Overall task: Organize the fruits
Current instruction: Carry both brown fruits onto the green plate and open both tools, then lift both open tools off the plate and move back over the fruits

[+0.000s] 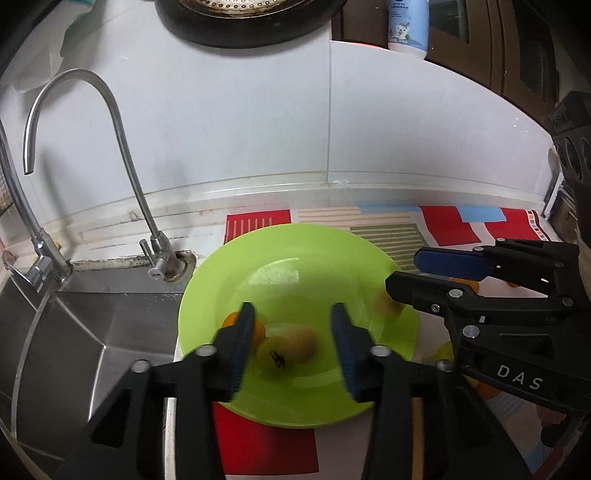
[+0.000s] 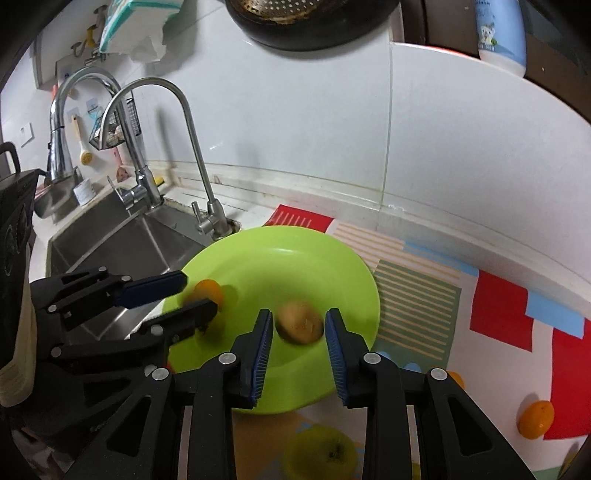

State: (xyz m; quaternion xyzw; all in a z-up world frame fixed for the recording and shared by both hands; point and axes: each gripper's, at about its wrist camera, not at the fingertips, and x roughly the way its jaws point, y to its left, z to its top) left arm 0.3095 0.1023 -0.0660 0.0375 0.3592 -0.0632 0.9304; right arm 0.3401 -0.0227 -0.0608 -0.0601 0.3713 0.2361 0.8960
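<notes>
Right wrist view: right gripper (image 2: 298,328) parted, brown oval kiwi (image 2: 300,322) loose between its pads on shallow lime-green plastic plate (image 2: 295,251) (gathering spot, presumably); left gripper (image 2: 192,295) released beside small orange citrus (image 2: 208,290).

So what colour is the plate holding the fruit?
Lime green plate, clearest in the right wrist view.

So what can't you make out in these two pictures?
- Left wrist view: the orange on the green plate is half hidden by a left gripper finger.
- Same view: another fruit is blurred, behind the right gripper.
- Right wrist view: the bottle is cut off by the top edge.
</notes>
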